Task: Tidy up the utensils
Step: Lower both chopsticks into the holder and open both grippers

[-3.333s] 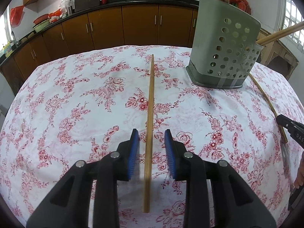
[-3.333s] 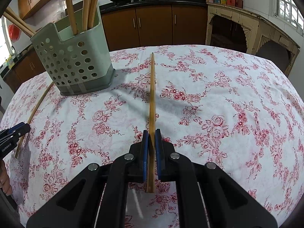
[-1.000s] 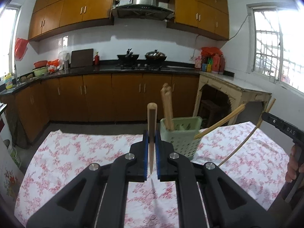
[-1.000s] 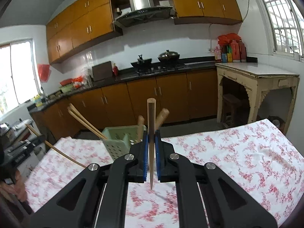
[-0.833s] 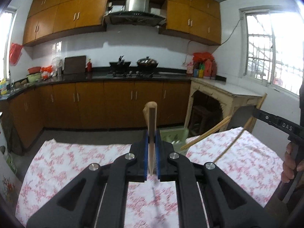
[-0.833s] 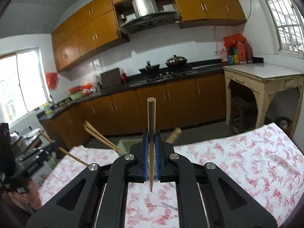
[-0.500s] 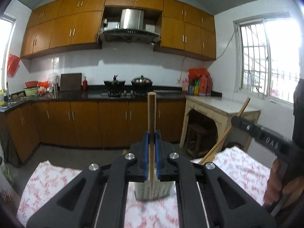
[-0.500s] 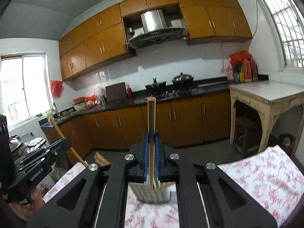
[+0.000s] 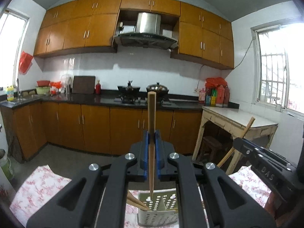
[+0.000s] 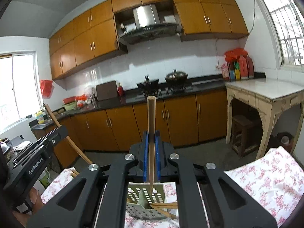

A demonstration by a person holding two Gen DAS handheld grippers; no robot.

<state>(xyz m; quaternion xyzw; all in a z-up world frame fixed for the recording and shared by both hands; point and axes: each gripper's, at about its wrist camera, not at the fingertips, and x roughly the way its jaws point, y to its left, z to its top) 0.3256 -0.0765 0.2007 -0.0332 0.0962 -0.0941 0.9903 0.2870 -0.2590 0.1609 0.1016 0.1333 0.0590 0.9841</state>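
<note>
My left gripper is shut on a wooden chopstick held upright, its lower tip over the green perforated utensil holder below. My right gripper is shut on another wooden chopstick, also upright, its tip over the same holder. Several chopsticks stand in the holder. The right gripper also shows in the left wrist view at the right; the left gripper shows in the right wrist view at the left.
The table has a white cloth with red flowers. Behind stand brown kitchen cabinets, a stove with pots and a cream side table at the right.
Both grippers have lifted their chopsticks from the cloth, turned them upright and moved over the holder, which now lies directly below the tips.
</note>
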